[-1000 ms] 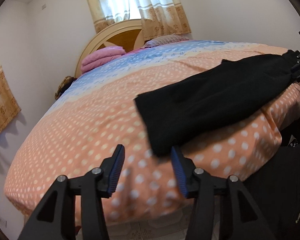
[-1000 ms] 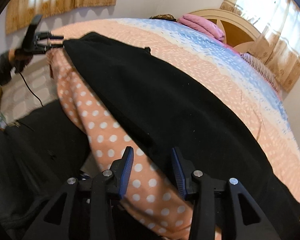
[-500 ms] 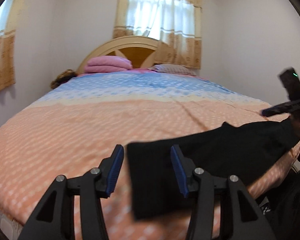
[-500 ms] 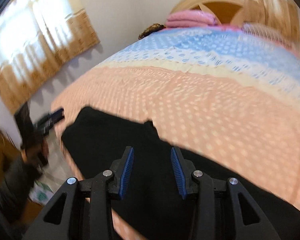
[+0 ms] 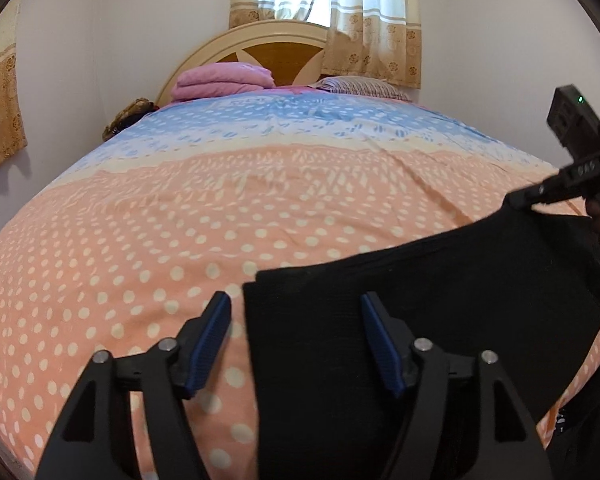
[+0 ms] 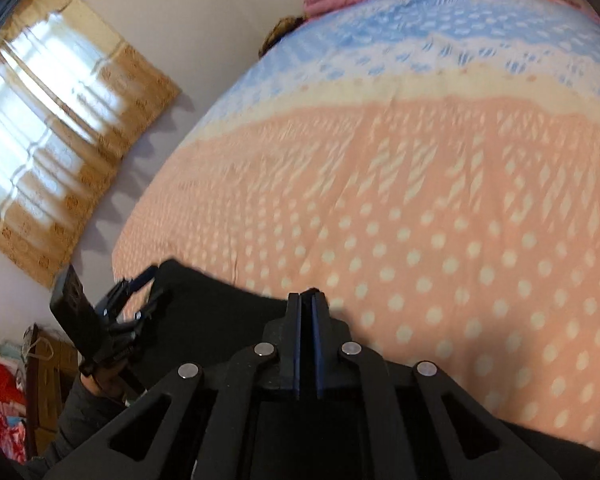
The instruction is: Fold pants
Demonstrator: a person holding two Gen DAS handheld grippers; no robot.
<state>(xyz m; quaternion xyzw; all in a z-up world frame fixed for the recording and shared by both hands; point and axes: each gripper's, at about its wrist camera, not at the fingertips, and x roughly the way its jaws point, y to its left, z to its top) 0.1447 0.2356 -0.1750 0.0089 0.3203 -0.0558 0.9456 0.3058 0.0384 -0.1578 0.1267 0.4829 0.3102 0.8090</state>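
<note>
Big bed [image 5: 180, 216] with a polka-dot peach and blue cover, folded pink blanket [image 5: 222, 80] by the arched wooden headboard [image 5: 272, 50]. Gold-trimmed curtains [image 5: 364, 12] on the window, plus something brown, maybe a bag [image 5: 130, 114], against the wall.

Black pants [image 5: 440, 300] spread flat along bed's near edge

Dotted bed [image 5: 148, 240], black pants [image 5: 440, 300] (near edge), pink blanket [image 5: 224, 80]

left gripper [image 5: 296, 340] jaws spread wide, right gripper [image 6: 307, 300] jaws pressed together
</note>
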